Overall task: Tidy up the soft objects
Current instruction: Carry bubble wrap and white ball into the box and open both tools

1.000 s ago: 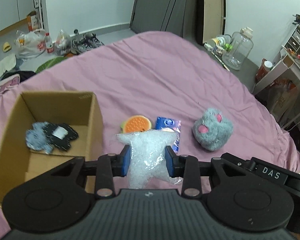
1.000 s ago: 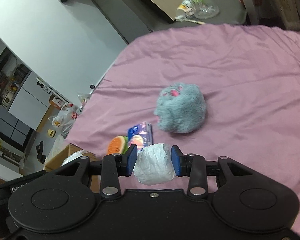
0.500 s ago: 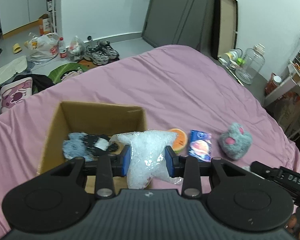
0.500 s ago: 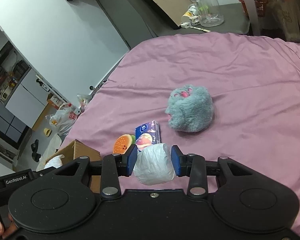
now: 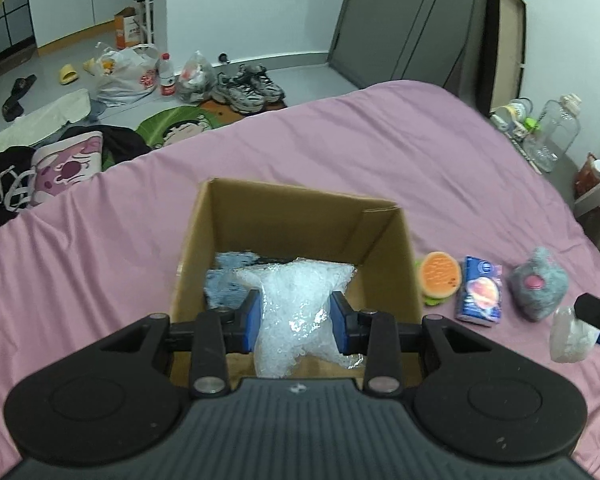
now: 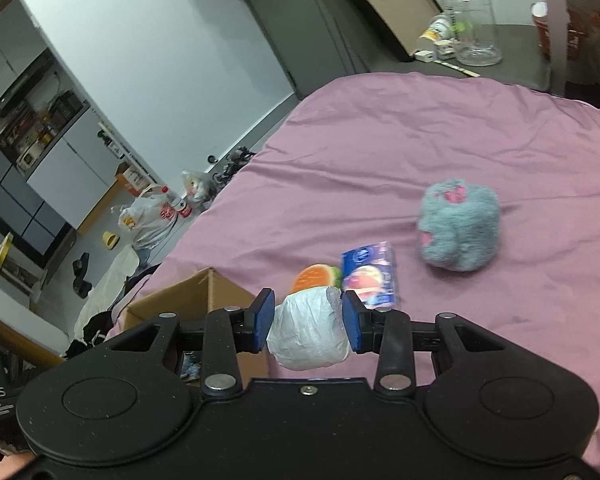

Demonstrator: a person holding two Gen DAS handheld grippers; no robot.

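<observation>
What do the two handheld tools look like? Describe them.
Both look alike: the left tool and right tool have matte black bodies, two round discs, silver pivot screws and blue pads. The left's base is ribbed grey. No cables or sleeves show.

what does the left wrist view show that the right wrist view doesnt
Only the left wrist view looks down into the cardboard box, with a grey-blue fabric item on its floor, and the left gripper shut on a clear crinkly bag over it.

Only the right wrist view shows the right gripper head on, shut on a white wrapped bundle.

Both show the pink bedsheet, burger toy, blue tissue pack and grey plush.
</observation>
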